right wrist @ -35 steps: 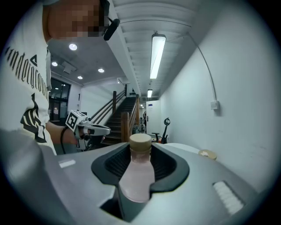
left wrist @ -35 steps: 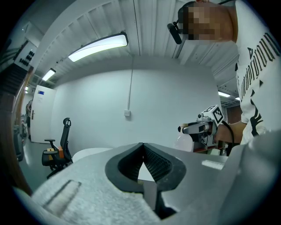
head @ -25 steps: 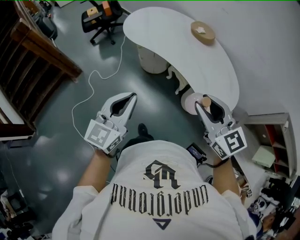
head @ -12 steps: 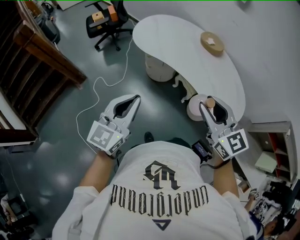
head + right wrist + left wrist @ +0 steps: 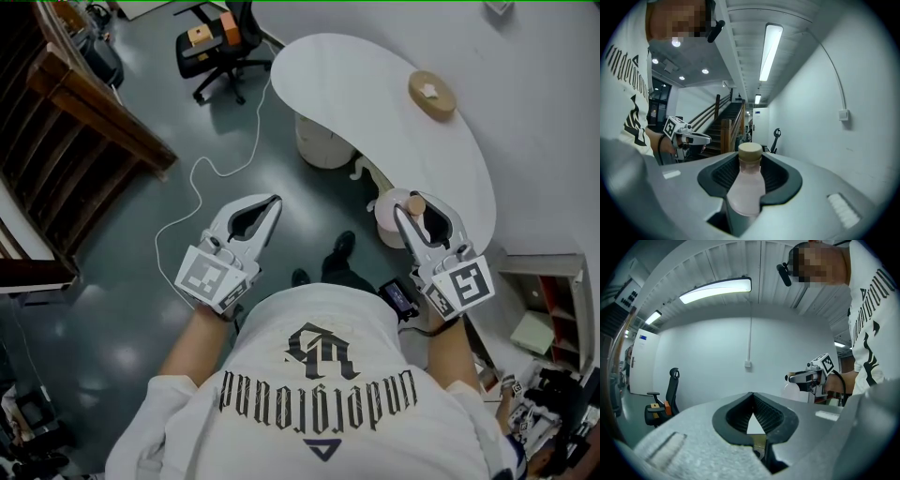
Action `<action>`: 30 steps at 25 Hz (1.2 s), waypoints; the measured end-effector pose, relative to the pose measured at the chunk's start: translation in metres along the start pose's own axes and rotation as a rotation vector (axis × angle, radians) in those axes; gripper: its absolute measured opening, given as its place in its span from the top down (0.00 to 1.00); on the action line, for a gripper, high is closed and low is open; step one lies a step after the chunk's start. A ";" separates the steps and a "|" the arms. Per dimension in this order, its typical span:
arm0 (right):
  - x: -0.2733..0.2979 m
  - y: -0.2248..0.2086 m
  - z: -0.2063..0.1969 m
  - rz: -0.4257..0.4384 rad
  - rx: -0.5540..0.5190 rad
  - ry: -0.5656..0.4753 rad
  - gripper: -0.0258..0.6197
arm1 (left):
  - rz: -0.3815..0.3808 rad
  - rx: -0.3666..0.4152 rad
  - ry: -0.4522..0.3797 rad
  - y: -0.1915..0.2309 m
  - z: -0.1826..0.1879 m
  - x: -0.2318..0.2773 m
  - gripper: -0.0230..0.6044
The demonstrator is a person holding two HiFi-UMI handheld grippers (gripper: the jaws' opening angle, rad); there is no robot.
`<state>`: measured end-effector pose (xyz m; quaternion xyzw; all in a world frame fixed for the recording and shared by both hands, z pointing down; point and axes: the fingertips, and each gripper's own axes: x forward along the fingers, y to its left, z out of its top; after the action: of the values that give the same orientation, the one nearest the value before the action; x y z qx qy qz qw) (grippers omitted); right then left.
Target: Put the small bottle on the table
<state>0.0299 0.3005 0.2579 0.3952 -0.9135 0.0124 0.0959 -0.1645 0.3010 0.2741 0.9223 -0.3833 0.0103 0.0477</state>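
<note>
A small pale-pink bottle (image 5: 747, 187) with a tan cap (image 5: 413, 202) stands upright between the jaws of my right gripper (image 5: 418, 208), which is shut on its body. In the head view this gripper hangs in the air at the near edge of the curved white table (image 5: 375, 94), above the floor and a white table leg (image 5: 386, 214). My left gripper (image 5: 273, 200) is over the grey floor, left of the table. Its tips meet and nothing is between them in the left gripper view (image 5: 752, 394).
A round brown object (image 5: 431, 95) lies on the table's far side. A second white table pedestal (image 5: 323, 142) stands beneath it. A black office chair (image 5: 217, 37), a white cable (image 5: 202, 183), wooden stair railing (image 5: 89, 108) and a shelf (image 5: 553, 300) surround me.
The table has slid right and lower in the head view as the person steps toward it; one shoe now shows ahead. Both grippers keep their pose, the bottle still held.
</note>
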 end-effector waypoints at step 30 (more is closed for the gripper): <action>0.096 -0.217 -0.019 0.102 0.023 -0.001 0.74 | 0.078 0.000 0.032 0.076 0.000 0.232 0.95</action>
<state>0.1258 0.0838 0.2824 0.3493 -0.9322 0.0276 0.0903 -0.0544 0.0840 0.2929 0.9064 -0.4182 0.0271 0.0535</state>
